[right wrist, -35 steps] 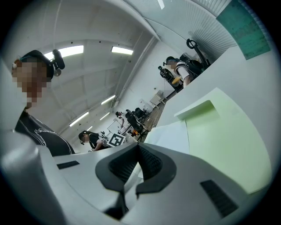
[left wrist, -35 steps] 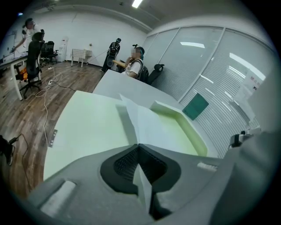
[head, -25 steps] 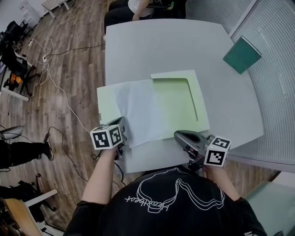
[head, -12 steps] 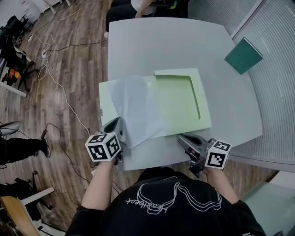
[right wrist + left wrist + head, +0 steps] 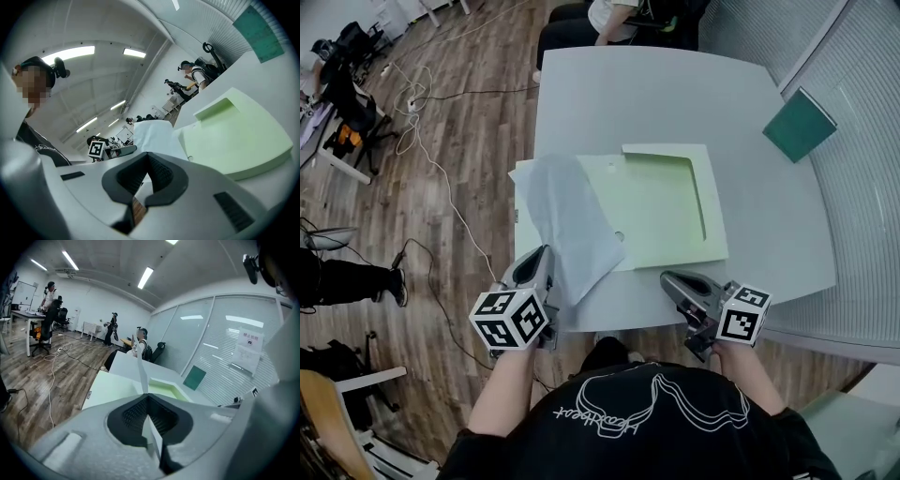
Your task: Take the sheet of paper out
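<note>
Two grippers: left gripper (image 5: 546, 255) clamped on the near corner of the sheet of paper (image 5: 570, 220); right gripper (image 5: 668, 278) jaws together, empty, at the near edge of the table (image 5: 675, 94).
One sheet of paper: drapes from the left jaws across the left part of the folder (image 5: 670, 202).
One folder: pale green, flat on the table.
One green book (image 5: 799, 124): far right, well apart.
Hidden: the gripped corner; the folder's left part under the sheet.

The white sheet of paper (image 5: 572, 230) is lying bowed across the open green folder's (image 5: 664, 199) left flap, near end raised.
</note>
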The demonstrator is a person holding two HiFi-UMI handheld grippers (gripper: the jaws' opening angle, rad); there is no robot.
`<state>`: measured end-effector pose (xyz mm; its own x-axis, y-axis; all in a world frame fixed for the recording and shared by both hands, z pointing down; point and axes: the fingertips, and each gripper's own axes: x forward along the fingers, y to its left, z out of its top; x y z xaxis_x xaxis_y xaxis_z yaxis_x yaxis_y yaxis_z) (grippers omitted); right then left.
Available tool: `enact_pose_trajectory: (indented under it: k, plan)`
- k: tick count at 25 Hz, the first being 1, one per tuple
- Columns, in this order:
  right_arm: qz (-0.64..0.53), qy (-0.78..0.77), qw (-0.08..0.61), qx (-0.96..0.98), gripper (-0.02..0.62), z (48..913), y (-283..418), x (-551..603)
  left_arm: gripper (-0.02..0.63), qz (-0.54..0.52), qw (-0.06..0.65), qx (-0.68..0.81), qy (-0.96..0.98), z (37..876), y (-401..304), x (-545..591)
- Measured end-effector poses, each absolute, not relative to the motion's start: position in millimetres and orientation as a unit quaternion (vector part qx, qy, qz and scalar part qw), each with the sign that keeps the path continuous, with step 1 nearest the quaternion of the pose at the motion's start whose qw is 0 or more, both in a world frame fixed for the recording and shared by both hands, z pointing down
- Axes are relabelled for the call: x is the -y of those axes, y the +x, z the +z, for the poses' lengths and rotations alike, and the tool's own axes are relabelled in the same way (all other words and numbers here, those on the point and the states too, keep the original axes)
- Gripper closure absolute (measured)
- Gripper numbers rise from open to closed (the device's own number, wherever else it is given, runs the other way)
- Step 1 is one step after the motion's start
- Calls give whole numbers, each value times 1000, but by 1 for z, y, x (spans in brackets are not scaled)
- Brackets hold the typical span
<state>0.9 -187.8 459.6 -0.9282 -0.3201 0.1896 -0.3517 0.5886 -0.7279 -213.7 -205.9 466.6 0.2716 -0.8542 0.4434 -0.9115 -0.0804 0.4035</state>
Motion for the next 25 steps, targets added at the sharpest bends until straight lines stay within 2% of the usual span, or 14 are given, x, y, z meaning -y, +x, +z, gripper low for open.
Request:
enact_pose_trajectory:
  k: [14,25]
  plan:
    - [380,145,-21,913,589,415,55,111,594,16,256,612,748,393,-138,105]
    - [320,123,-55,938,591,367,85,53,594,-10,246,574,781,358,-69,26]
